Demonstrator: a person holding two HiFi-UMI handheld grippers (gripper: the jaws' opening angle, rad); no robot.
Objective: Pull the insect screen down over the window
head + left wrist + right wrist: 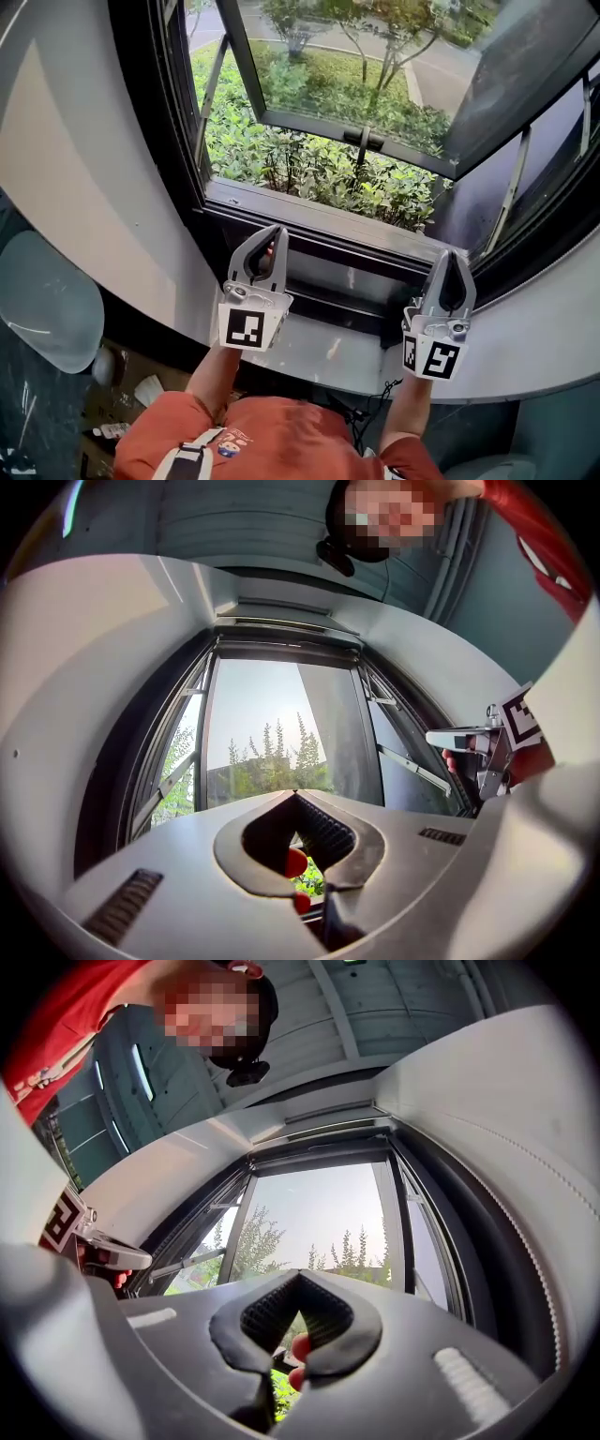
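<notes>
Both claws, left gripper (274,232) and right gripper (451,255), are clamped closed on nothing below the open window (281,202). The insect screen (286,628) seems rolled up at the top frame. It is probably light, flimsy mesh, best taken by its stiff bottom bar.

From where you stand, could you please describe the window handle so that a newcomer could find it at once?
Find the dark-framed window, swung open over green shrubs. Run along the open sash's bottom rail: the handle sits about midway, a short black bar. It alone juts from that smooth rail, unlike the slim grey stays at the sides.
</notes>
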